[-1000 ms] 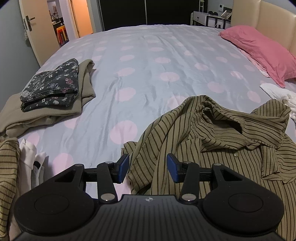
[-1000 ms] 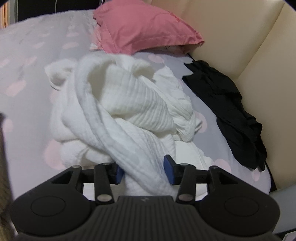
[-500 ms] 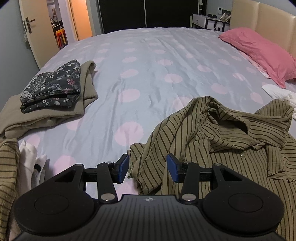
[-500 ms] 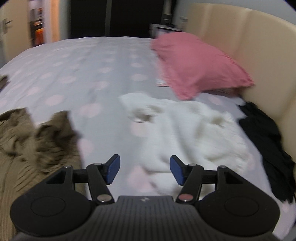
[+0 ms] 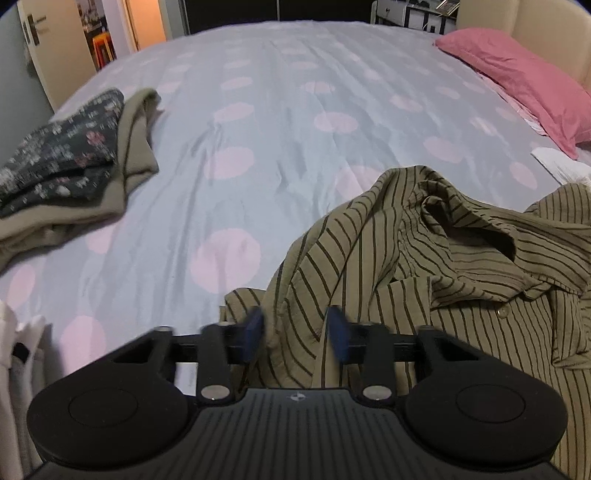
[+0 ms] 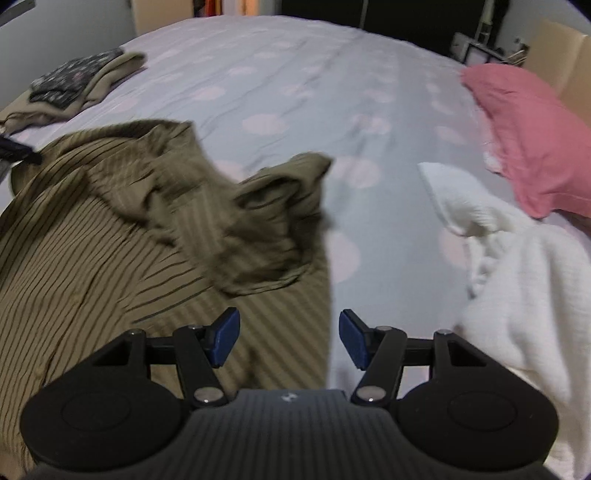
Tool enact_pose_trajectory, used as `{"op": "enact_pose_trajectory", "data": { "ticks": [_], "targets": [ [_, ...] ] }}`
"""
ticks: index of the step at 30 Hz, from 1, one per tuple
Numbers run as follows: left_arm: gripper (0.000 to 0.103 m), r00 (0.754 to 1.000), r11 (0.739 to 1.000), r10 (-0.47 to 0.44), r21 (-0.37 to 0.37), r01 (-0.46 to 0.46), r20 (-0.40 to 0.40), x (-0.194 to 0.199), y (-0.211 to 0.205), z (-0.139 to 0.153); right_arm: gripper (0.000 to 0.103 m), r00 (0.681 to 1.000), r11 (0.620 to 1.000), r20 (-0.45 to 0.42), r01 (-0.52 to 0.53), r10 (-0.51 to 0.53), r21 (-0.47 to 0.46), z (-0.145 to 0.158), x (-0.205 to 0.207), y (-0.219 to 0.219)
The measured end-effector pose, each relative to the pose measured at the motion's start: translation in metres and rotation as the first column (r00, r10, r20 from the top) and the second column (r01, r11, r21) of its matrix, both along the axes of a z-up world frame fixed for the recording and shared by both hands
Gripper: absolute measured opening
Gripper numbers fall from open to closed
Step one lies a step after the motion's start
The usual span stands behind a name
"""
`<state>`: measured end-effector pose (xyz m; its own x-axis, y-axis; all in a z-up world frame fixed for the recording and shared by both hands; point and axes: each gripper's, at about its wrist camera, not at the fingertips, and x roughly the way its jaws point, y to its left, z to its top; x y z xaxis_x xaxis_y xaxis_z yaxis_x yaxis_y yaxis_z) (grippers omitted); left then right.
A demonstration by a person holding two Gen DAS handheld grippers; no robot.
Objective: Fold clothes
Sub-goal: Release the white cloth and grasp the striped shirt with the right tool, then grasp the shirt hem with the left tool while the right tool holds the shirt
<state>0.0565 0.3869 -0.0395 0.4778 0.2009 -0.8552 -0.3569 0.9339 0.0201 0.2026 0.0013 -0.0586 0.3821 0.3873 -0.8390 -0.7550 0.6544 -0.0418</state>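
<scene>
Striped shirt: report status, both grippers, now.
Left gripper open, shirt edge between its jaws. Right gripper open over striped shirt, holding nothing. Shirt crumpled, unfolded. White garment lies just right of it.

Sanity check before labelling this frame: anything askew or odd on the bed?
Nothing damaged or spilled. The striped shirt lies crumpled, collar bunched, not yet spread flat. A white garment sits heaped beside the pink pillow. The folded stack at the far left looks tidy.

Big bed (image 5: 295,122) with pink-dotted sheet ahead, pink pillow (image 5: 517,85) and beige headboard (image 5: 546,33) far right, open door (image 5: 55,48) far left.
</scene>
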Motion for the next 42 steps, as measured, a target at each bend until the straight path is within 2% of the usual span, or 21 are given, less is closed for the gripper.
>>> {"op": "enact_pose_trajectory", "data": {
  "ticks": [3,5,9,14,17,19,21,25,28,30,32,36,42],
  "targets": [
    [0.004,1.000,0.999,0.025,-0.021,-0.025,0.006,0.004,0.003,-0.002,0.063,0.999,0.999,-0.039,-0.029,0.030,0.017,-0.004,-0.008,0.007],
    [0.001,0.999,0.999,0.035,-0.014,-0.034,0.022,0.004,0.004,0.003,0.063,0.997,0.998,-0.061,-0.048,0.050,0.032,-0.007,-0.015,0.014],
    [0.000,0.997,0.999,0.054,0.001,-0.054,0.054,0.004,0.005,0.013,0.062,0.993,0.997,-0.107,-0.053,0.059,0.060,-0.014,-0.025,0.035],
    [0.000,0.993,0.997,0.076,0.018,-0.078,0.095,0.003,0.006,0.026,0.060,0.987,0.999,-0.161,0.015,-0.008,0.046,-0.032,-0.022,0.058],
    [0.000,0.989,0.995,0.094,0.017,-0.096,0.115,0.002,0.010,0.031,0.047,0.973,0.998,-0.224,0.060,-0.052,0.028,-0.048,-0.015,0.067],
    [0.000,0.986,0.994,0.106,0.012,-0.109,0.128,0.000,0.013,0.034,0.024,0.965,0.997,-0.252,0.077,-0.071,0.015,-0.057,-0.012,0.069],
    [0.000,0.982,0.993,0.119,0.007,-0.121,0.144,-0.002,0.017,0.038,0.006,0.959,0.996,-0.269,0.089,-0.086,0.001,-0.063,-0.010,0.070],
    [0.000,0.970,0.987,0.161,-0.006,-0.162,0.183,-0.009,0.029,0.049,0.002,0.963,0.993,-0.245,0.117,-0.113,0.002,-0.043,-0.004,0.059],
    [0.000,0.955,0.976,0.215,-0.013,-0.217,0.202,-0.018,0.043,0.055,0.002,0.951,0.985,-0.264,0.171,-0.159,0.025,-0.022,0.011,0.037],
    [0.000,0.944,0.966,0.254,-0.017,-0.256,0.213,-0.025,0.054,0.058,0.002,0.956,0.976,-0.206,0.219,-0.211,0.019,-0.008,0.023,0.021],
    [0.000,0.929,0.954,0.295,-0.019,-0.298,0.222,-0.032,0.066,0.060,0.002,0.947,0.957,-0.154,0.289,-0.283,0.023,0.003,0.037,0.003],
    [0.000,0.901,0.929,0.364,-0.025,-0.369,0.235,-0.049,0.088,0.064,0.002,0.905,0.903,-0.076,0.424,-0.419,0.065,0.021,0.065,-0.034],
    [0.000,0.862,0.890,0.438,0.010,-0.455,0.253,-0.066,0.111,0.067,0.002,0.839,0.844,0.095,0.528,-0.535,0.094,0.042,0.094,-0.064]
  ]
}}
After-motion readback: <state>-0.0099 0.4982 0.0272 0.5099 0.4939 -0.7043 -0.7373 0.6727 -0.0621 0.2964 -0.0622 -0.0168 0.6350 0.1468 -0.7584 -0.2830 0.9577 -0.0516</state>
